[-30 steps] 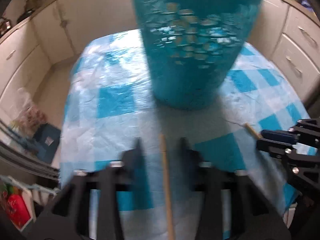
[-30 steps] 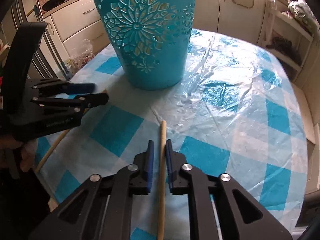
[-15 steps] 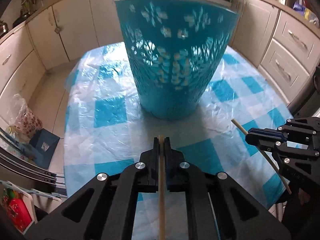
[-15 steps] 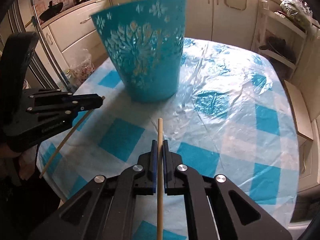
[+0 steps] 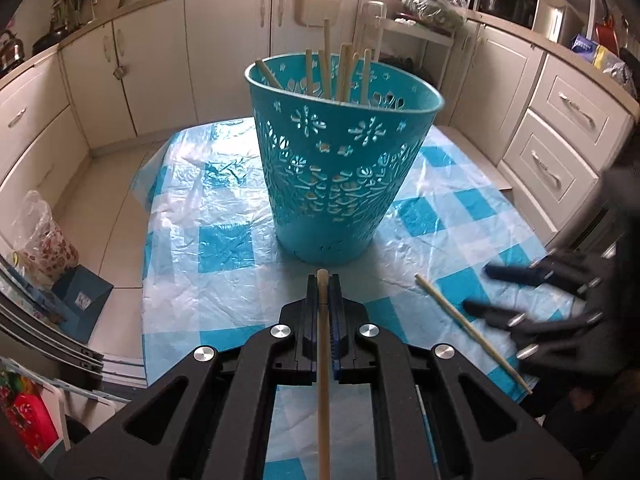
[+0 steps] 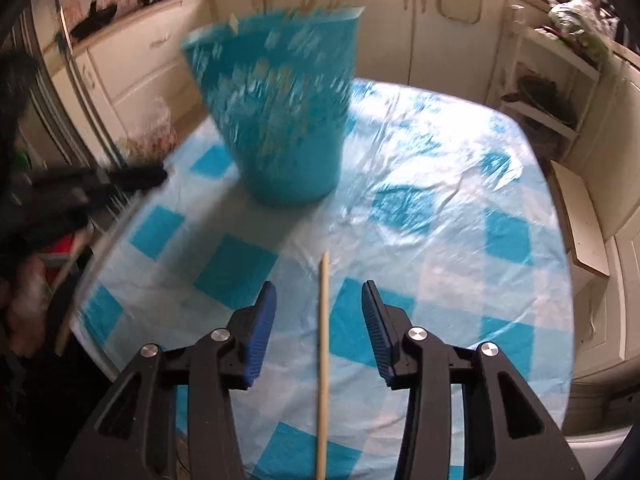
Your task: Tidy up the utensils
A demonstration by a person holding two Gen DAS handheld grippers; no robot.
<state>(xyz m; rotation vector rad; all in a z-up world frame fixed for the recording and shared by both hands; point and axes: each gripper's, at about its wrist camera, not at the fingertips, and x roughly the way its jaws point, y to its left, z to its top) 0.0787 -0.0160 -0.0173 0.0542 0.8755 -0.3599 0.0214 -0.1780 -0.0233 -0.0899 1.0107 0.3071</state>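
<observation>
Two views checked. Left wrist: left gripper [image 5: 323, 280] is clamped on a chopstick [image 5: 323, 360], short of the teal basket [image 5: 340, 168]. Right wrist: right gripper [image 6: 319, 312] is spread wide, w/ second chopstick [image 6: 322, 360] lying loose between the jaws. Risk: it rolls off table edge if nudged.

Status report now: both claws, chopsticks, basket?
Left claw shut on chopstick. Right claw open around second chopstick. Teal basket upright, nothing in the way.

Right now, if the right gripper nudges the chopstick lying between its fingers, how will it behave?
The chopstick looks thin, round and straight, so it would probably roll or skid on the glossy plastic tablecloth. It seems stiff and light. The right gripper stands open around it.
</observation>
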